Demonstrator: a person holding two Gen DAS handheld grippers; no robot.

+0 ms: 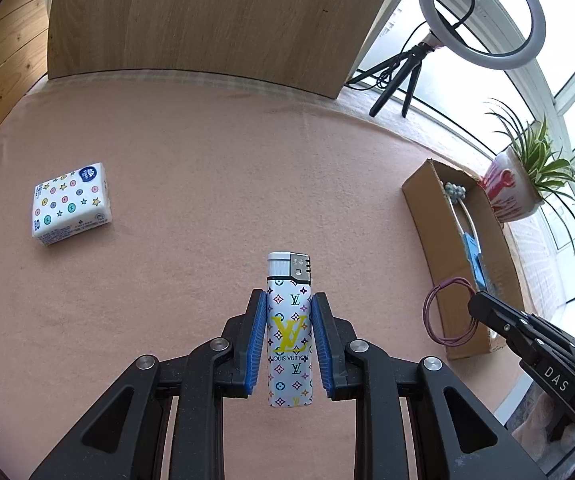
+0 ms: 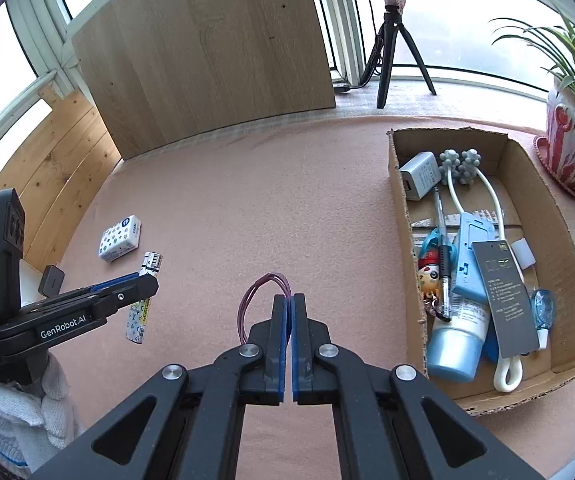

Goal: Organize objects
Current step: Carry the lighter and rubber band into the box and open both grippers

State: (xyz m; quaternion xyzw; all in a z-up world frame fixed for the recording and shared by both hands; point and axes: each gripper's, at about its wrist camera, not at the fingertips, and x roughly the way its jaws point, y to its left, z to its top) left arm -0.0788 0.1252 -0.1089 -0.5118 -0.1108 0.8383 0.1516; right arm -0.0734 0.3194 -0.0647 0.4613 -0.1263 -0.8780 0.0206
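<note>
Cardboard box [image 2: 487, 396] at the surface's right edge, already part filled. Well left of the box, tissue pack [image 1: 70, 204], not yet collected. Between pack and box, lighter [image 1: 289, 332] gripped in left gripper [image 1: 289, 308] jaws, lifted. Nearer the box, hair tie [image 2: 263, 292] pinched in closed right gripper [image 2: 289, 304] jaws. Step in hand, probably: carrying both to the box; next, release inside.

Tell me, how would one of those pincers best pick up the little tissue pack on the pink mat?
The tissue pack lies flat, apart from everything else. I'd come straight down from above and close the fingers across its two long side edges, near the middle: that's the narrower span, and the flat sides give the pads something to press.
</note>
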